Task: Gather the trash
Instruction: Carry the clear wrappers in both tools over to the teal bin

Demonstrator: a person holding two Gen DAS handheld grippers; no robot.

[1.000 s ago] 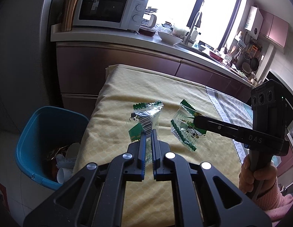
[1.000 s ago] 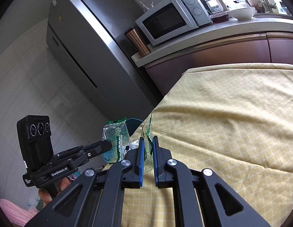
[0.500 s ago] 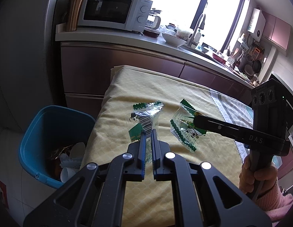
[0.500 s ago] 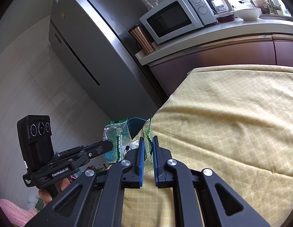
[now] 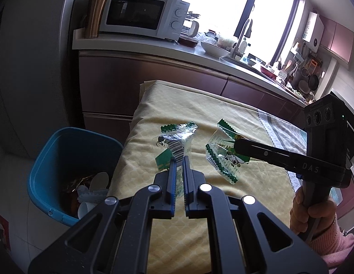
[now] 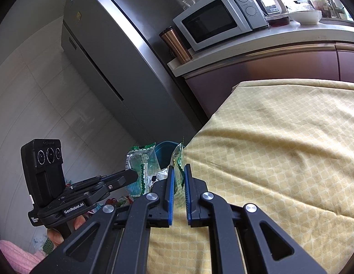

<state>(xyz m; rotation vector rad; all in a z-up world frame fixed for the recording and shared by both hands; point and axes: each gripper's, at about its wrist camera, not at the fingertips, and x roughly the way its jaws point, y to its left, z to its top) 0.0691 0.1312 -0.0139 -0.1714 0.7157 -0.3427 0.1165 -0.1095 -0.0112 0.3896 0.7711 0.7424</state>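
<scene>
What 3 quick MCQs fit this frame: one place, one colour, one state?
1. Where is the bin?
A. on the counter
B. on the floor beside the table's corner
C. on the table
2. What colour is the bin?
A. blue
B. red
C. white
3. What are the left gripper and right gripper doing?
A. both open, empty
B. only the left holds something
C. each shut on a wrapper

Key: B, it stands below the tablecloth edge; A, its walls are blue; C, the left wrapper and right wrapper sit between closed jaws.

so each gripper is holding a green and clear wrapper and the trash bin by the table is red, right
Not quite: the trash bin is blue, as the left wrist view shows. The rest holds: the left gripper and right gripper each pinch a green and clear wrapper.
</scene>
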